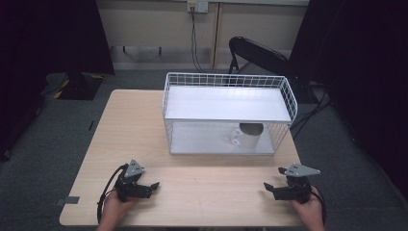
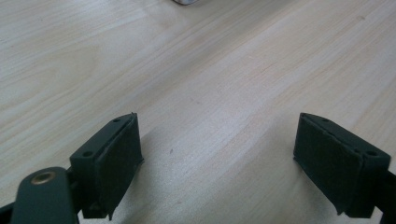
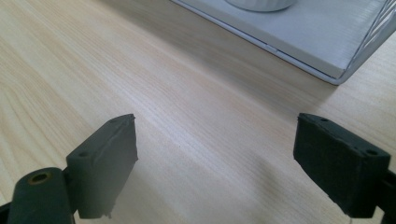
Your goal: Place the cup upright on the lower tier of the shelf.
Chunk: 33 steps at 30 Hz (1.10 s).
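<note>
Both grippers, left [image 1: 146,185] and right [image 1: 272,188], rest spread at the table's [image 1: 207,192] near edge; white mug [image 1: 249,136] sits inside the wire rack [image 1: 226,113].

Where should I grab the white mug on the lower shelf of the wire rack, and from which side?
Probably grip the white mug across its rim wall with the right gripper, coming in through the rack's open front. The mug stands upright at the right of the lower shelf, its handle pointing front-left, and the upper shelf blocks a top approach.
</note>
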Each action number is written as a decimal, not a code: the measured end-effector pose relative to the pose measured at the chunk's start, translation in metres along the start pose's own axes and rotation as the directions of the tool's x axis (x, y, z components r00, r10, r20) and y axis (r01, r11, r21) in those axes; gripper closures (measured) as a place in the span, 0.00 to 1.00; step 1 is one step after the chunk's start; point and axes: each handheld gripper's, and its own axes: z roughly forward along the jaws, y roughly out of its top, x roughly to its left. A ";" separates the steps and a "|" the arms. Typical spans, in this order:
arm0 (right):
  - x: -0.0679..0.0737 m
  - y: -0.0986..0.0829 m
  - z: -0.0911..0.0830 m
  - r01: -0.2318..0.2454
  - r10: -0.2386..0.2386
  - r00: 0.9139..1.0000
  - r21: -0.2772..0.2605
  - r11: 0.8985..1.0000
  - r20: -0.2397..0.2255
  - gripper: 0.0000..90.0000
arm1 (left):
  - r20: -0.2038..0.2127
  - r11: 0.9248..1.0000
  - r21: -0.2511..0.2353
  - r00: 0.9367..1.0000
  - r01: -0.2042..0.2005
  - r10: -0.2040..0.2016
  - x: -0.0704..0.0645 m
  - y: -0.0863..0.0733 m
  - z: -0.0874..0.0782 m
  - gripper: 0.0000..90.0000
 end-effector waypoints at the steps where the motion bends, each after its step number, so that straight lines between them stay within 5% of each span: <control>1: 0.000 0.000 0.000 0.000 0.000 1.000 0.000 1.000 0.000 0.14 | 0.000 1.000 0.000 1.000 0.000 0.000 0.000 0.000 0.000 0.16; 23: -0.003 -0.012 0.001 0.051 -0.052 0.999 0.051 0.997 0.005 0.14 | 0.000 1.000 0.000 1.000 0.000 0.000 0.000 0.000 0.000 0.16; 33: -0.007 -0.017 0.001 0.035 -0.035 0.999 0.054 0.998 -0.004 0.14 | -0.001 1.000 -0.001 1.000 0.000 0.000 0.000 0.000 0.000 0.16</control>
